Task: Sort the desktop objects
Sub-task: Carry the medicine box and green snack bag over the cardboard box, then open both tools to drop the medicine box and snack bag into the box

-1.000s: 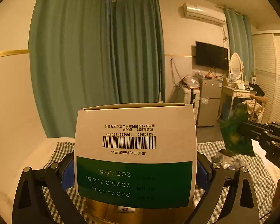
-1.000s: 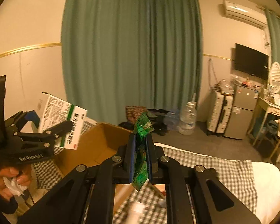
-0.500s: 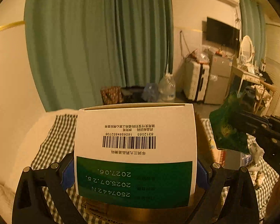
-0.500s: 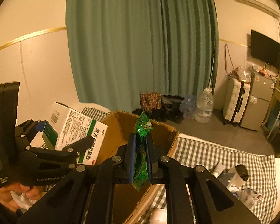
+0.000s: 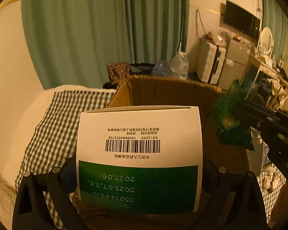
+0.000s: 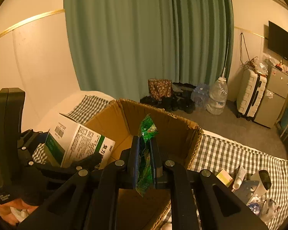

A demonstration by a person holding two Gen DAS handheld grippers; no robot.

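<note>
My left gripper (image 5: 139,172) is shut on a white and green medicine box (image 5: 139,145) and holds it over the near left edge of an open cardboard box (image 5: 163,90). The medicine box also shows in the right wrist view (image 6: 80,145), with the left gripper (image 6: 53,163) around it. My right gripper (image 6: 145,161) is shut on a green foil packet (image 6: 146,134) and holds it above the cardboard box (image 6: 192,128). The packet (image 5: 230,120) shows at the right of the left wrist view, in the right gripper's fingers (image 5: 263,120).
The cardboard box stands on a checked cloth (image 6: 230,157). Small items lie on the cloth at the right: a yellow box (image 6: 225,177), a tube (image 6: 239,177), a white device (image 6: 261,178). Beyond are green curtains (image 6: 144,38), water bottles (image 6: 216,97) and a suitcase (image 6: 250,95).
Both grippers have tilted down and moved in over the cardboard box, each still holding its item. The box's inside now shows in both views.
</note>
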